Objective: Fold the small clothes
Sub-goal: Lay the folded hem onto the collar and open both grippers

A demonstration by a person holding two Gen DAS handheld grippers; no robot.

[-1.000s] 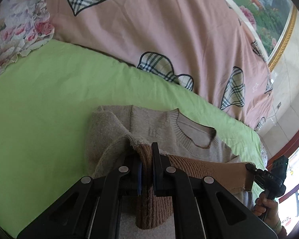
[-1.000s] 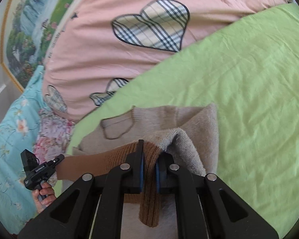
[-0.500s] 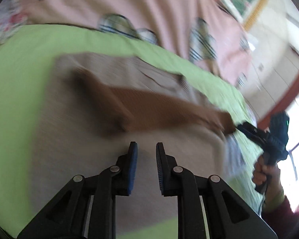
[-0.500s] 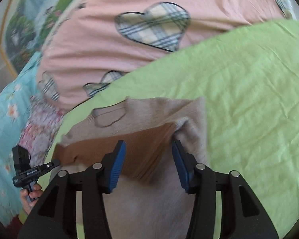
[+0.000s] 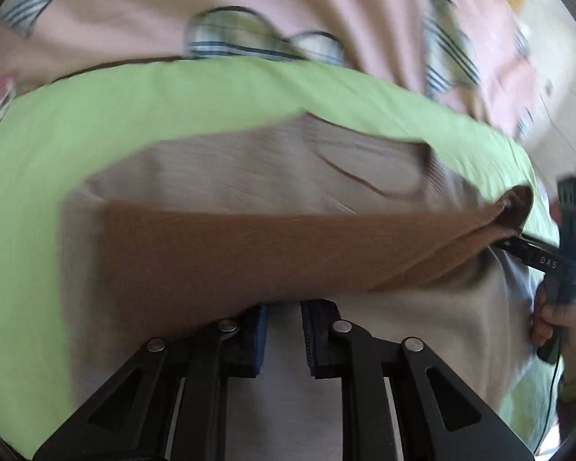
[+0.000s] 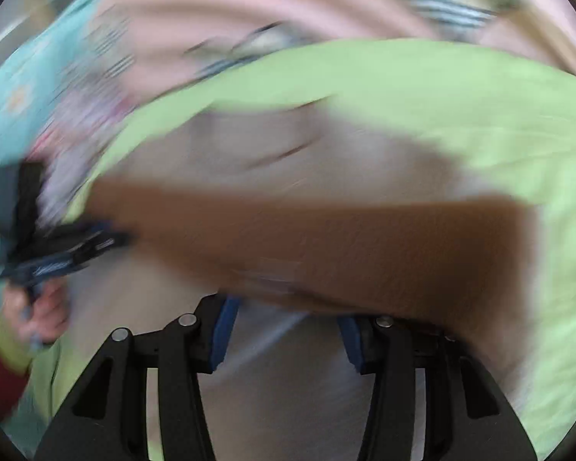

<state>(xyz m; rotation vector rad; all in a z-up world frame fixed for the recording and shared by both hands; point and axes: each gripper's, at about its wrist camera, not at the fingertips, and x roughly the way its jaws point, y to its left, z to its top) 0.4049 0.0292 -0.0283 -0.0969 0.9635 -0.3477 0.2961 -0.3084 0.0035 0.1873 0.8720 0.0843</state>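
A small beige sweater [image 5: 249, 169] with a brown ribbed band [image 5: 249, 253] lies on the green sheet [image 5: 96, 115]; the brown band is folded across its body. It also shows, blurred, in the right wrist view [image 6: 249, 146], with the brown band [image 6: 326, 238] across it. My left gripper [image 5: 283, 330] is open and empty, just below the band. My right gripper [image 6: 286, 330] is wide open and empty over the sweater. In the left wrist view the right gripper [image 5: 526, 247] sits at the band's right end.
A pink quilt with plaid hearts [image 5: 249, 7] lies beyond the sheet. Floral bedding [image 6: 27, 88] is at the left in the right wrist view. The green sheet spreads around the sweater.
Both grippers have let go of the brown band and opened. They pulled back toward the sweater's lower part, and the band now lies flat across it.
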